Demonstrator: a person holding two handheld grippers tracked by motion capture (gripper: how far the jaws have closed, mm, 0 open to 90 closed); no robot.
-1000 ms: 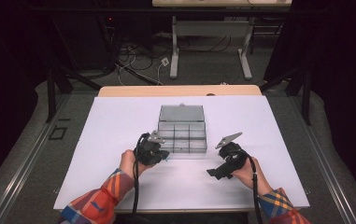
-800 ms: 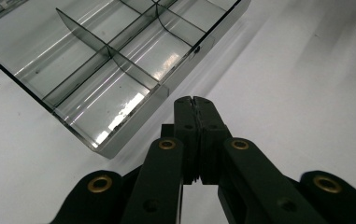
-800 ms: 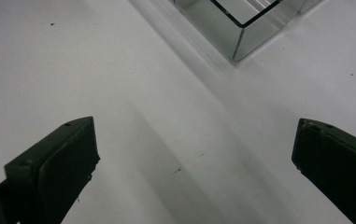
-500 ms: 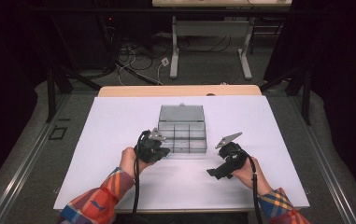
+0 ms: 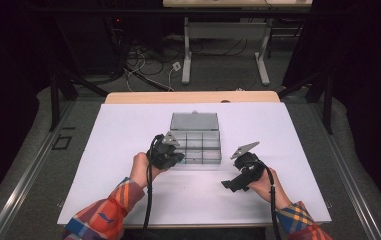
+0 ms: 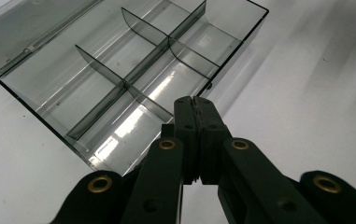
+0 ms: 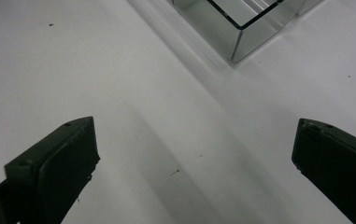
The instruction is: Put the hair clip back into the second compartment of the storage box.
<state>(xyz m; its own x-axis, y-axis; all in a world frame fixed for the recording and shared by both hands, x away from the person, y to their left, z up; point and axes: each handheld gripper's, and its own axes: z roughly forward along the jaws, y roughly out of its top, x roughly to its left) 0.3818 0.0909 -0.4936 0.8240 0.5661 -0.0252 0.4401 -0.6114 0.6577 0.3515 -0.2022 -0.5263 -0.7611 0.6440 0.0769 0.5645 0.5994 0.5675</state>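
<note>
Item one: a clear smoky-grey compartment box (image 5: 196,146) sits at the middle of the white table (image 5: 128,125), its lid (image 5: 194,121) laid open flat on the far side. We count dividers splitting the tray into several cells; in the left gripper view the box (image 6: 119,70) shows those cells with nothing in them that we can make out.

Item two: the left gripper (image 5: 174,158), held in the person's left hand (image 5: 142,169), sits at the box's near left corner. In its own view the left gripper (image 6: 195,105) has its two black jaws pressed flat together, nothing between them, tips over the near wall of the box.

Item three: the right gripper (image 5: 229,185), held in the right hand (image 5: 259,185), is near the box's right front but apart from it, over bare table. In its own view the right gripper (image 7: 194,149) has jaws spread wide, with white surface between them and a corner of the box (image 7: 241,28) farther ahead.

Item four: plaid sleeves (image 5: 103,215) on both forearms.
</note>
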